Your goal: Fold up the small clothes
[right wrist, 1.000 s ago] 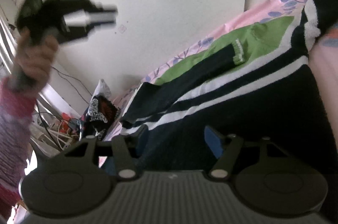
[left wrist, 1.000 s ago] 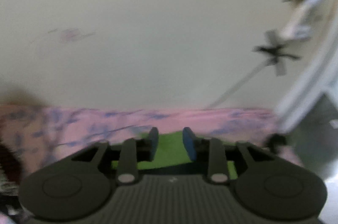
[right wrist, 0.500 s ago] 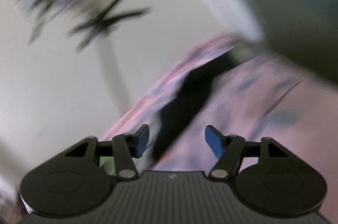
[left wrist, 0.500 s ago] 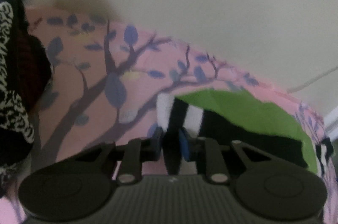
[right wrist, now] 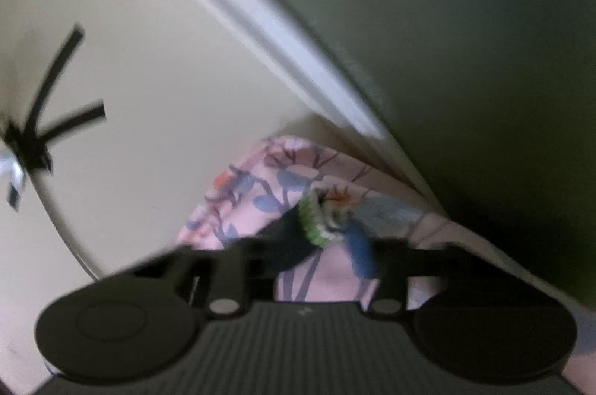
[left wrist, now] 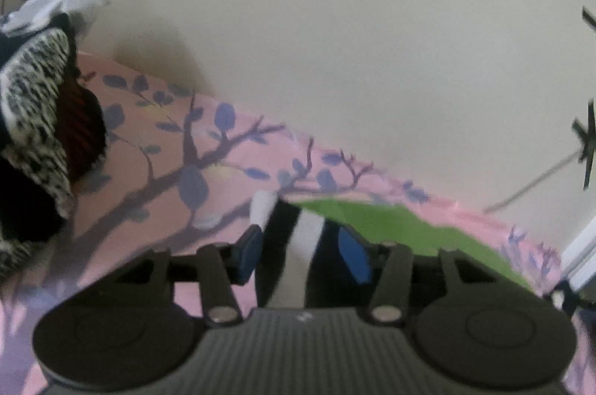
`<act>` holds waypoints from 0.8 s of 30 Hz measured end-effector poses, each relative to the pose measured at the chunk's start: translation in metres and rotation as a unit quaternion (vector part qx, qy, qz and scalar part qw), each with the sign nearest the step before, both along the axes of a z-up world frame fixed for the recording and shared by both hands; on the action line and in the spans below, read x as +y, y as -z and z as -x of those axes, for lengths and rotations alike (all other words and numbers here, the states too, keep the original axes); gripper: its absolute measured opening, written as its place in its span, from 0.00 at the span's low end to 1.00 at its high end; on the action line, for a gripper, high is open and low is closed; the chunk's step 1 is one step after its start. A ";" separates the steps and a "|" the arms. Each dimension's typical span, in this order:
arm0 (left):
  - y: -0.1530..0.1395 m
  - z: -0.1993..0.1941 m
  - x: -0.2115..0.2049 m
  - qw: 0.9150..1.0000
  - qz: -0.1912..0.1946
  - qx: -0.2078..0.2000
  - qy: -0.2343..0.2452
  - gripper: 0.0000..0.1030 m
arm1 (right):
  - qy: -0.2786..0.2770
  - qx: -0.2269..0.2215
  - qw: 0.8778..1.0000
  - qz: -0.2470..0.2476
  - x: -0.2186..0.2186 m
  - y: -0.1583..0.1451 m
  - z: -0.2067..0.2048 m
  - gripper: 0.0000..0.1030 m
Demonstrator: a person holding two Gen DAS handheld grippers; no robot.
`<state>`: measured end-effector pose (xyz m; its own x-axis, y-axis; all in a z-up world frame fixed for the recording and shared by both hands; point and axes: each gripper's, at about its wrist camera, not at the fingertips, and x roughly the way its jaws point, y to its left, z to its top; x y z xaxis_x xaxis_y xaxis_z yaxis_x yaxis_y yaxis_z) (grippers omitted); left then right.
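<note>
A small green, black and white striped garment (left wrist: 376, 223) lies on a pink bedsheet with a blue branch print (left wrist: 160, 171). My left gripper (left wrist: 303, 257) is open, its blue pads on either side of the garment's striped black-and-white edge (left wrist: 305, 238). In the right wrist view my right gripper (right wrist: 320, 246) sits over the garment's black sleeve with its green-and-white cuff (right wrist: 314, 221). The right blue pad (right wrist: 359, 251) shows beside the cuff. The left finger is hidden by the dark cloth and blur.
A heap of black-and-white patterned and dark red clothes (left wrist: 41, 141) lies at the left of the bed. A cream wall (left wrist: 335, 59) runs behind the bed. A dark green surface with a white frame (right wrist: 465, 41) stands at the right end.
My left gripper opened wider around the striped edge. My right gripper moved onto the sleeve cuff at the bed's right end.
</note>
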<state>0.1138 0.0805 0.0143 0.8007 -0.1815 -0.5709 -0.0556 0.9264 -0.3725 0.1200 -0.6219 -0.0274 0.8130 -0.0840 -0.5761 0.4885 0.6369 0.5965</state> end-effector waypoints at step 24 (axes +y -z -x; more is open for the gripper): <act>0.022 -0.002 0.026 0.997 0.082 0.010 0.001 0.48 | -0.148 -0.006 0.951 0.272 0.115 -0.101 0.147 0.36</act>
